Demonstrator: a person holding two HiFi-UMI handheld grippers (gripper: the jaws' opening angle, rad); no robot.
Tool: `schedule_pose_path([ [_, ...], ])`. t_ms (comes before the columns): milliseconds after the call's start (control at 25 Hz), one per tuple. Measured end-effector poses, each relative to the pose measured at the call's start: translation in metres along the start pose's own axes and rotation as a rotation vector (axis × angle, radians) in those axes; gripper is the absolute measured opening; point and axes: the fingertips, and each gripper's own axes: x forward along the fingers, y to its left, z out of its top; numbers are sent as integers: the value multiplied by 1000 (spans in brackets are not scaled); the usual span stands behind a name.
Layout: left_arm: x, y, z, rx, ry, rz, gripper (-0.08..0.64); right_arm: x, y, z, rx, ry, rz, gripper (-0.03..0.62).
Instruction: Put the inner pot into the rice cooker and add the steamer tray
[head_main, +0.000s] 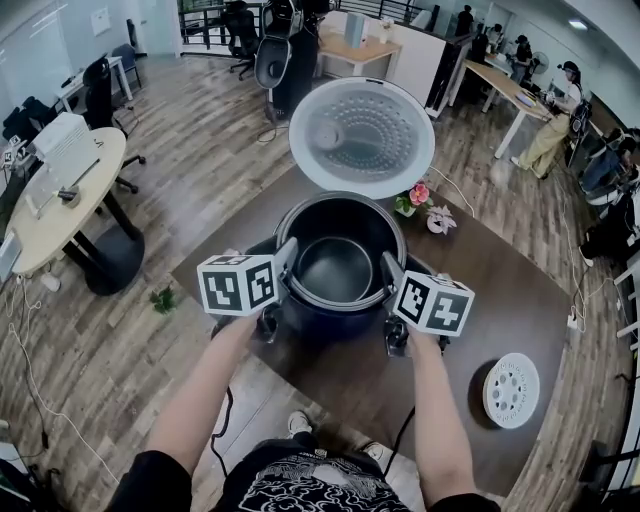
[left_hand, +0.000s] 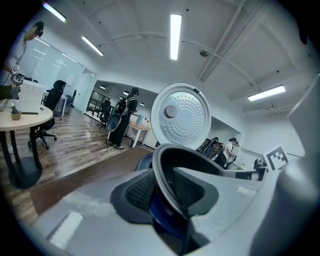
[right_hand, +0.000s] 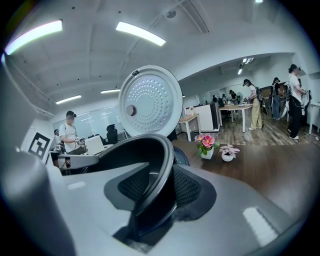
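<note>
The dark inner pot (head_main: 335, 268) hangs in the mouth of the dark-blue rice cooker (head_main: 322, 328); how deep it sits I cannot tell. My left gripper (head_main: 287, 264) is shut on the pot's left rim (left_hand: 165, 159), and my right gripper (head_main: 390, 274) is shut on its right rim (right_hand: 150, 145). In each gripper view the rim runs between the mesh pads (left_hand: 140, 192) (right_hand: 187, 186). The cooker's white perforated lid (head_main: 362, 137) stands open behind the pot. The white round steamer tray (head_main: 511, 390) lies flat on the brown table (head_main: 500, 300), to my right.
A small pot of pink flowers (head_main: 415, 198) and a second small white pot (head_main: 440, 220) stand right of the lid. A round light table (head_main: 60, 200) with office chairs is at far left. People work at desks at the back right. A cable hangs off the table's near edge.
</note>
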Motion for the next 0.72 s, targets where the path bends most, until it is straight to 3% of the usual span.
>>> schedule_pose_path([
  [160,-2,4,0,47,11,31,130,0,1,-1,-103,-12,-62,161],
  [440,-6,8,5,78,1,48,130,-1,0,-1,-93,-17,-54,164],
  [720,-11,-17,30,229,-43,51,133,-24,-10,13,-104,-77,-60,164],
])
